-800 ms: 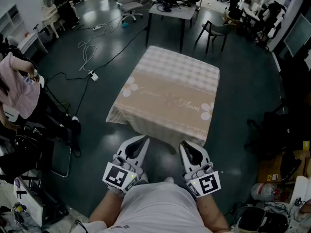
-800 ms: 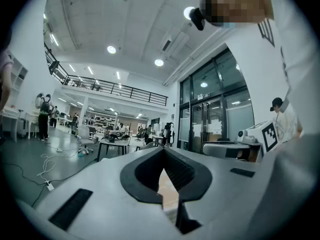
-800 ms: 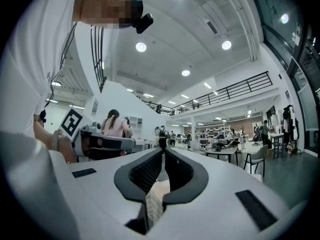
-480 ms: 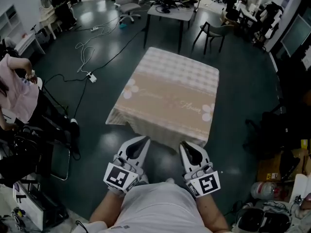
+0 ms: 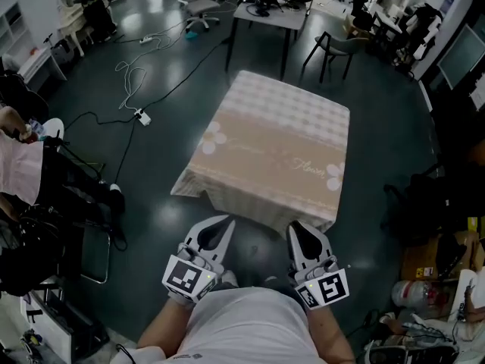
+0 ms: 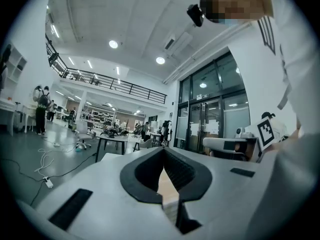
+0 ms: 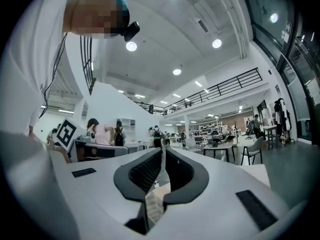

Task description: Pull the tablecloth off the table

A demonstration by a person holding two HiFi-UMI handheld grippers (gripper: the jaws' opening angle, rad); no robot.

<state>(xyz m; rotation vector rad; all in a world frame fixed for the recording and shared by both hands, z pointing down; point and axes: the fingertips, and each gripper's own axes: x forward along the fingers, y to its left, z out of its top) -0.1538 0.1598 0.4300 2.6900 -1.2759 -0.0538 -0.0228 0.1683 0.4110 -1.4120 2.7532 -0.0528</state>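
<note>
step: both claws are on the near hem and the cloth still covers the whole top, so I judge the pull hasn't really started.
tablecloth (image 5: pixel 276 146): beige, checked bands, flower print; lies flat over the table, which is hidden under it. Near edge hangs down toward the person.
left gripper (image 5: pixel 222 222): jaws closed on the hanging hem. Its own view shows a strip of checked fabric (image 6: pixel 168 196) pinched between the pads.
right gripper (image 5: pixel 298 228): same state, clamped on the hem. Its own view shows fabric (image 7: pixel 156 200) wedged between the closed jaws.
spacing: the claws sit near the middle of the near edge, and both near corners lie outside them.
grip check: each claw holds only a thin bite of cloth, so keep both clamped tight and don't re-grip mid-pull.
pull direction: straight back toward the body, level with the tabletop or slightly below it. Move both hands together so the cloth slides square instead of skewing.
pace: probably one steady draw, stepping back as needed. Arm reach alone looks too short for the cloth's full length.
risk: an uneven pull could swing the far edge round and snag a table corner. A jerk could slip the hem out of a claw.
clearance: the floor (image 5: pixel 151 203) behind and beside the person looks open. The cable (image 5: pixel 135 82) and desk (image 5: pixel 267 15) are well apart on the far side.
done when: the far edge has left the top and the cloth hangs free from both claws.
</note>
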